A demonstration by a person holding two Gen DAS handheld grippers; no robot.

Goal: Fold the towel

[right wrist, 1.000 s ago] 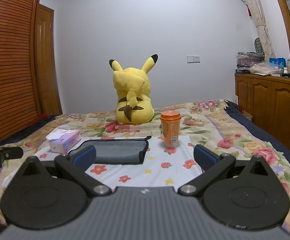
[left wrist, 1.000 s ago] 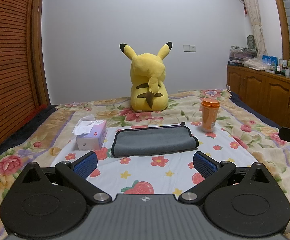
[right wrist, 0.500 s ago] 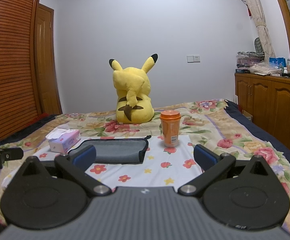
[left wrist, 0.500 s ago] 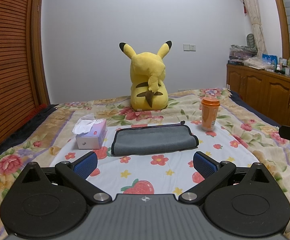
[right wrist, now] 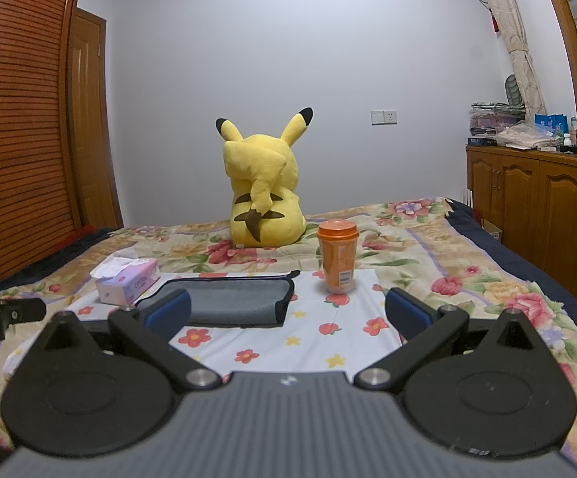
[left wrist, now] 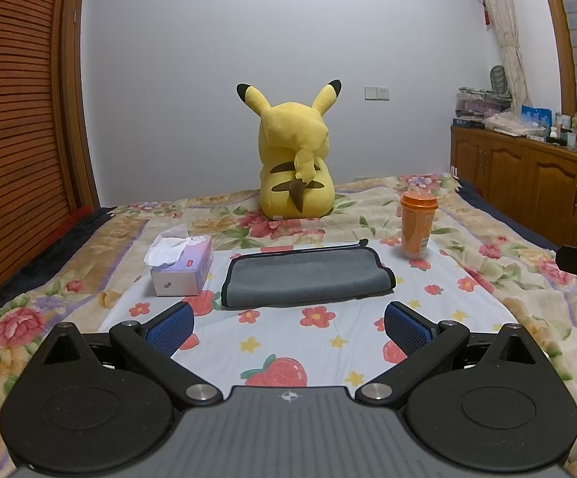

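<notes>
Not much readable text here: the orange cup (right wrist: 337,257) has a small label with a barcode, too tiny to read, and the tissue box (right wrist: 128,281) print is a blur. The grey towel (left wrist: 306,277) with dark edging lies folded into a flat strip on the bed (left wrist: 487,263), just ahead of the left tool (left wrist: 288,324), which is wide open and empty. Right tool (right wrist: 287,312) is gaping too, nothing in it, towel ahead on its left.
</notes>
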